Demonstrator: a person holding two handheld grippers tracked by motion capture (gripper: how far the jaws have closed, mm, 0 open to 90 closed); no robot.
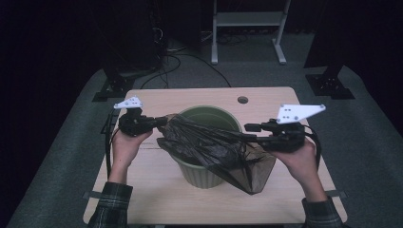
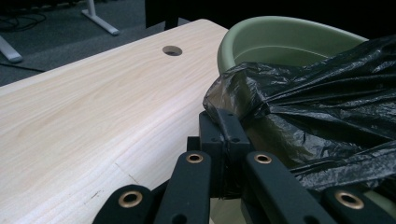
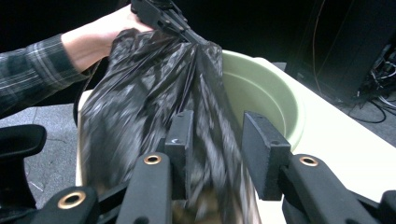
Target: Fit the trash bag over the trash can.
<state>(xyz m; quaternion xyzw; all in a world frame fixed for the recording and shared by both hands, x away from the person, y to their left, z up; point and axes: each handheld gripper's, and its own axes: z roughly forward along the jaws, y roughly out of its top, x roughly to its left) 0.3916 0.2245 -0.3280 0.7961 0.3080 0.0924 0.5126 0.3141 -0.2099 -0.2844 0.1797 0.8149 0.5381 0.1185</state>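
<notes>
A pale green bin stands in the middle of the wooden table. A black plastic bag is stretched across its mouth and hangs down its front right side. My left gripper is shut on the bag's left edge, level with the rim; the left gripper view has the film bunched in its closed tips beside the bin. My right gripper hovers right of the bin. Its jaws stand apart with loose, blurred bag film passing between them, not pinched. Farther off, the left gripper holds the bag's top.
A round cable hole sits in the table behind the bin. A white desk frame, black stands and floor cables lie beyond the far edge. A black chair armrest is at the table's near side.
</notes>
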